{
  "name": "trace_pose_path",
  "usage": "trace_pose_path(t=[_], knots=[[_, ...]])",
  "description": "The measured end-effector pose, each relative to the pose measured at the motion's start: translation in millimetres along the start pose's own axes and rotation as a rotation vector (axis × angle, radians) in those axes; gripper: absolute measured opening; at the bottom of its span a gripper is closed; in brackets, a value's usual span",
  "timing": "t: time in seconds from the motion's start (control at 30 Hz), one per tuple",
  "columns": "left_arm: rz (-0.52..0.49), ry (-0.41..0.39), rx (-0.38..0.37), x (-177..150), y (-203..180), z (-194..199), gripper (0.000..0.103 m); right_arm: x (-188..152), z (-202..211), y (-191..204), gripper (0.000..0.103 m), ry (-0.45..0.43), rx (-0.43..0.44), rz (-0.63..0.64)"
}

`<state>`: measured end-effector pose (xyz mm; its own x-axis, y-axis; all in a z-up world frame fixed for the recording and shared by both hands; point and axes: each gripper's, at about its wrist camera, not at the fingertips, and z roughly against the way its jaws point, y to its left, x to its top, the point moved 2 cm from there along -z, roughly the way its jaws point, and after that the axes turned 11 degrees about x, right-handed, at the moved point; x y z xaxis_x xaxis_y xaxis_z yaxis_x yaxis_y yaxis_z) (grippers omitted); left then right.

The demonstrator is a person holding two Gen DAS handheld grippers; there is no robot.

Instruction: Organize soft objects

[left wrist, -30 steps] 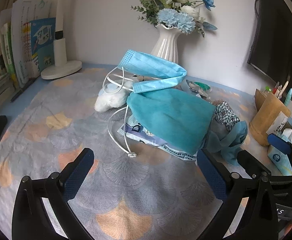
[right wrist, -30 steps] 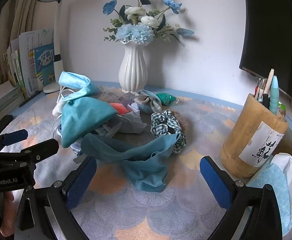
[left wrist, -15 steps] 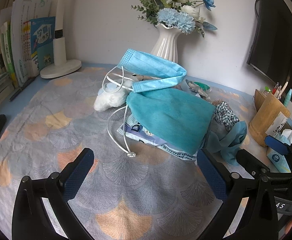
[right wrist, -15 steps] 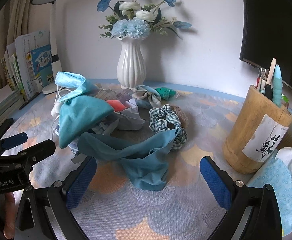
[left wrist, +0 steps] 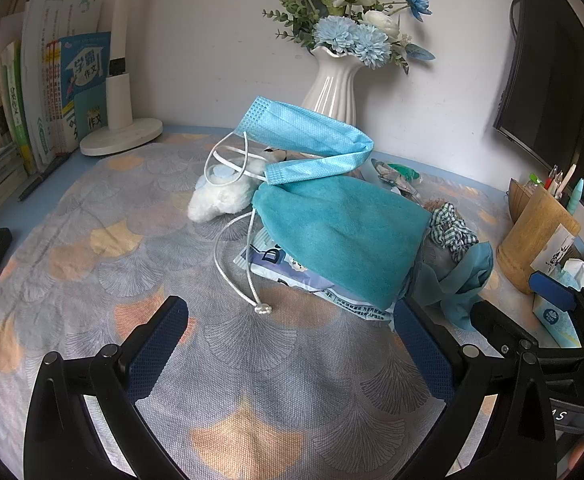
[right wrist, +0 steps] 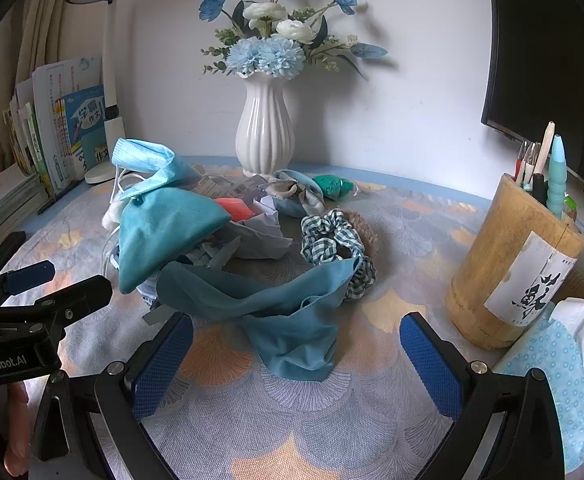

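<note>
left wrist view: both my grippers spread wide and empty over the patterned cloth [left wrist: 91, 264], pile of soft things ahead.

my left gripper [left wrist: 292, 344] has its blue pads apart, nothing between them; just past them lies a white knotted cord [left wrist: 235, 280], then a teal felt pouch [left wrist: 340, 236] lying on a printed packet [left wrist: 292, 270], with a blue face mask [left wrist: 304, 140] draped on top and a white fluffy piece [left wrist: 219, 202] beside it. my right gripper [right wrist: 296, 360] is likewise open, a crumpled teal cloth [right wrist: 275, 312] between and just beyond its pads, touching a checked scrunchie [right wrist: 332, 240]. white vase [right wrist: 264, 128] behind; bamboo pen holder [right wrist: 512, 264] to the right.
</note>
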<state>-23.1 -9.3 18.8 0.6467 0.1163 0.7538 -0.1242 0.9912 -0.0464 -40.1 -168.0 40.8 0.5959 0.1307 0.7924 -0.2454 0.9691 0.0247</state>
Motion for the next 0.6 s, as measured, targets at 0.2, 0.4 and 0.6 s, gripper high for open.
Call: trace_pose_path(t=[0.2,0.4,0.6], knots=[[-0.001,0.003,-0.001,-0.1,-0.7,-0.5,0.102,-0.1,0.1,0.0,0.103,0.0,0.0,-0.001],[0.008,0.011,-0.013,1.2,0.3,-3.0,0.102,-0.2,0.1,0.6,0.103,0.001,0.0,0.001],[0.041,0.022,-0.026,2.3,5.5,-5.4,0.102,-0.4,-0.9,1.2,0.103,0.003,0.001,0.003]])
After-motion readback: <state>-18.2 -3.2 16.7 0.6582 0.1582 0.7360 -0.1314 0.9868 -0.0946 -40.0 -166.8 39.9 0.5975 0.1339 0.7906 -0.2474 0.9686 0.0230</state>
